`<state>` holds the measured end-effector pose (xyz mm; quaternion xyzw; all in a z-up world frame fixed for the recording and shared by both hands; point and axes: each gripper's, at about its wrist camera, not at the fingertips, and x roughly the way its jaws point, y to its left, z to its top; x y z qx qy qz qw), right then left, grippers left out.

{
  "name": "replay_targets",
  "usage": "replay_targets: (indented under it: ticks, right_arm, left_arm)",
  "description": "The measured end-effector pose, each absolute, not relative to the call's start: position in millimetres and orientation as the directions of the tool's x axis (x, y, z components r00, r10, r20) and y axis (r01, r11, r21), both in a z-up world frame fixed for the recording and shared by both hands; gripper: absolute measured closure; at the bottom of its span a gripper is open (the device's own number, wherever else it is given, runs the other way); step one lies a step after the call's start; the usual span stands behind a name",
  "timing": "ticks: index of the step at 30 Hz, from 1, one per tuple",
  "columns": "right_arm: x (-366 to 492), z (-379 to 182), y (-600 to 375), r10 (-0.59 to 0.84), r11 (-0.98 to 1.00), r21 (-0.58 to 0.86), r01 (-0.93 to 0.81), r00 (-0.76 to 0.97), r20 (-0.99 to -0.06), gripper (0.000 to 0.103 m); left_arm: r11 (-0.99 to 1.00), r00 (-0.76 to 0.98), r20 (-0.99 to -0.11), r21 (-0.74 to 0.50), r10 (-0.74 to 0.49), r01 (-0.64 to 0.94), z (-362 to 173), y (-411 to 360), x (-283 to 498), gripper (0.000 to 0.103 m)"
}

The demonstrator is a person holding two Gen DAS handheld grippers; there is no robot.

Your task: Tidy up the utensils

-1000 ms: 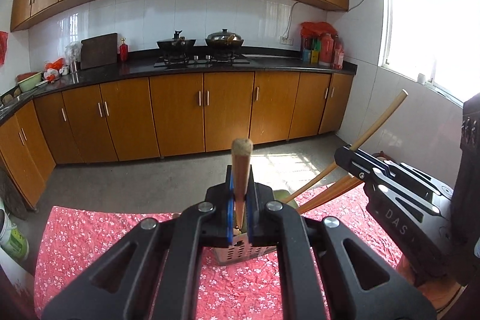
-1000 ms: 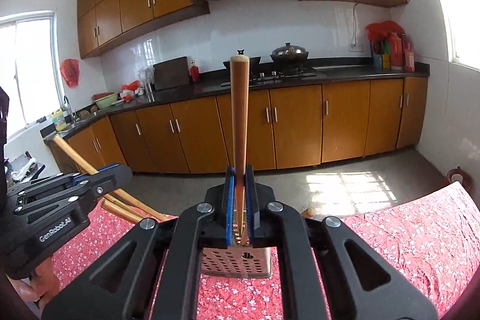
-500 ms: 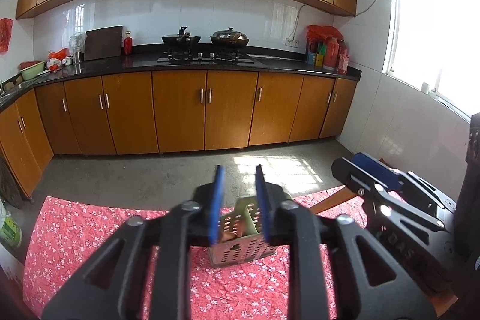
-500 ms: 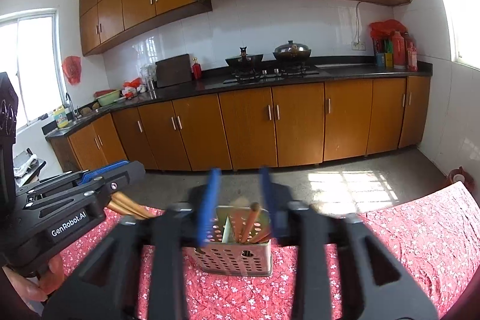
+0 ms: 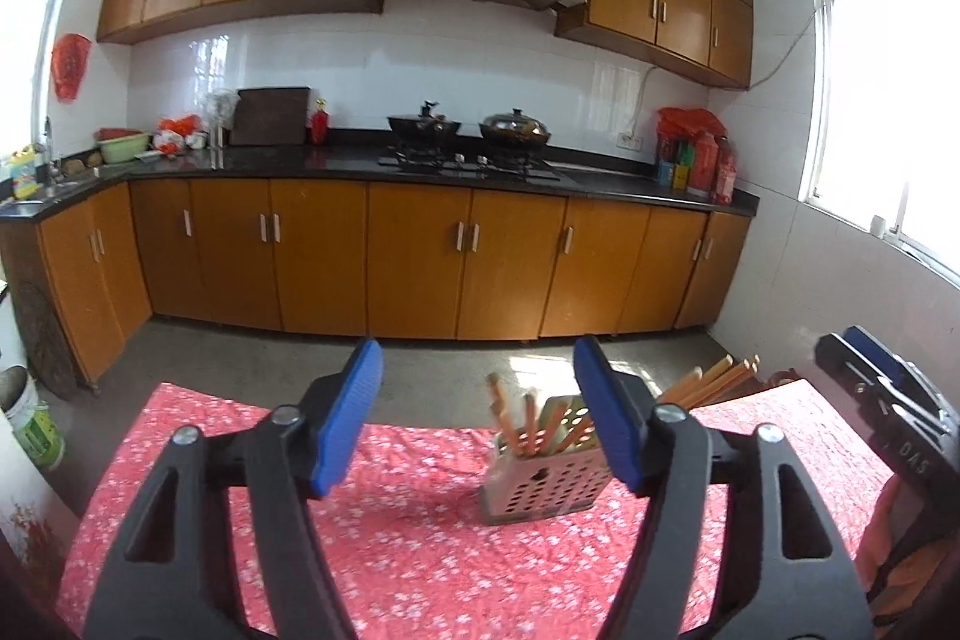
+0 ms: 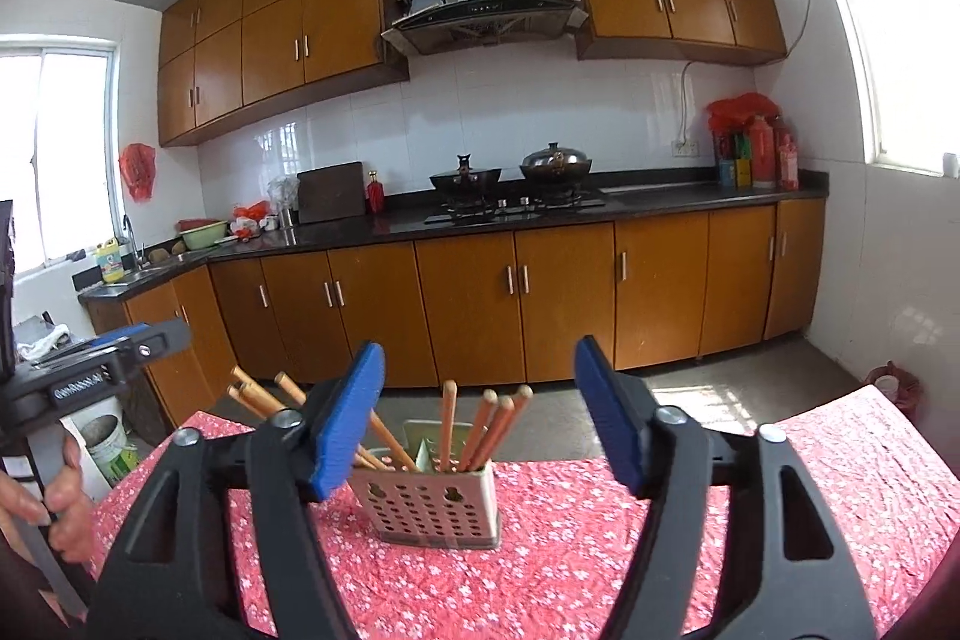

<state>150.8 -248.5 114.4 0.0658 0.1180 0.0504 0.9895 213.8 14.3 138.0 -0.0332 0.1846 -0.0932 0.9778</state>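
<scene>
Nearest the cameras, the left gripper (image 5: 477, 415) and the right gripper (image 6: 477, 415) are seen with blue pads spread wide and still parting, nothing gripped between them. Beyond them, a perforated metal utensil holder (image 6: 435, 499) is stood on the red floral tablecloth (image 6: 600, 550), wooden chopsticks (image 6: 480, 427) leaning inside (some splayed leftward). Orange kitchen cabinets (image 6: 468, 304) are seen farthest back.

Right gripper (image 6: 480, 415), black with blue pads, jaws opening, nothing between them. Perforated metal utensil holder (image 6: 433, 505) stands on red floral tablecloth (image 6: 810, 490) at 12 o'clock. Wooden chopsticks (image 6: 447, 421) lean inside it. Left gripper (image 6: 96, 370) at 9 o'clock, hand (image 6: 57, 505) gripping its handle.
</scene>
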Motion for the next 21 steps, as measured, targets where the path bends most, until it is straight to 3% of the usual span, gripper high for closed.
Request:
replay_targets:
  ticks: [1,3,5,21]
  right_arm:
    - [142,113,-247,0.106,0.988,0.132,-0.078,0.970,-0.218,0.023]
    - [125,110,-243,0.099,0.990,0.121,-0.076,0.974,-0.203,0.007]
    - [111,107,-239,0.098,0.990,0.115,-0.077,0.978,-0.187,0.002]
    - [21,51,-192,-0.009,1.000,-0.008,0.007,0.980,-0.196,0.002]
  left_arm:
    - [0.983,0.922,-0.342,-0.089,-0.180,0.158,136,19,202,0.027]
    - [0.988,0.935,-0.319,-0.069,-0.153,0.138,133,25,179,0.014]
    - [0.991,0.945,-0.297,-0.052,-0.134,0.124,128,30,158,0.004]
    - [0.996,0.976,-0.215,0.094,0.022,-0.001,58,22,22,0.004]
